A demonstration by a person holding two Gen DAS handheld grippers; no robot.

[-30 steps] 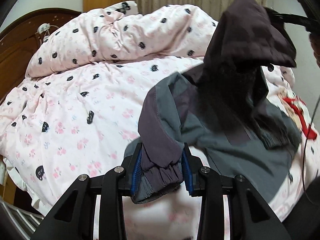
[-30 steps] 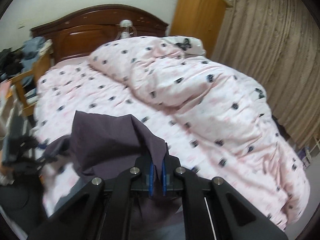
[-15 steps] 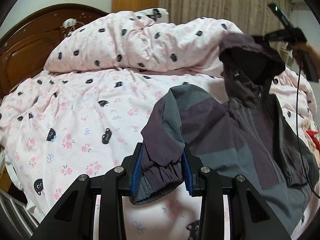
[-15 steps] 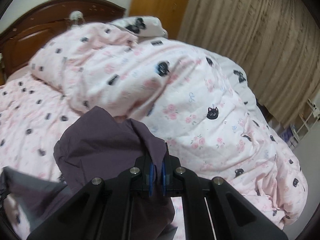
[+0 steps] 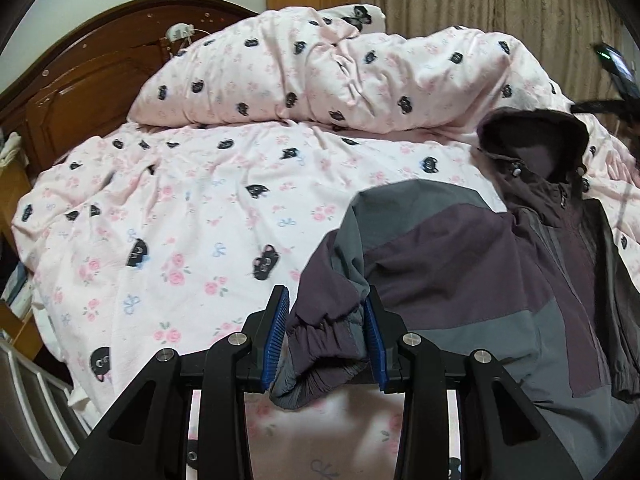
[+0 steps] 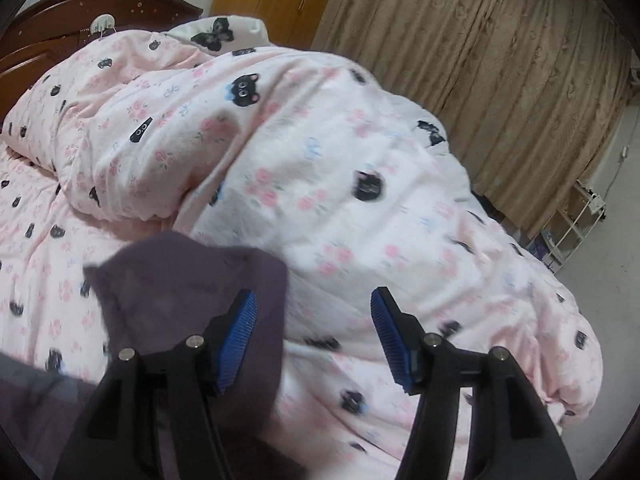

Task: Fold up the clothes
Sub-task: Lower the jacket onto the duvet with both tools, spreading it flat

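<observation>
Right gripper (image 6: 314,336): jaws now spread wide, hood released since 0.5 s ago; hood (image 6: 188,280) lies lower left of frame beside the left pad | Left gripper (image 5: 325,340): remains clamped on sleeve cuff (image 5: 324,340), bottom centre | Jacket (image 5: 480,264): now flat on pink duvet (image 5: 180,220), right half of frame.
</observation>
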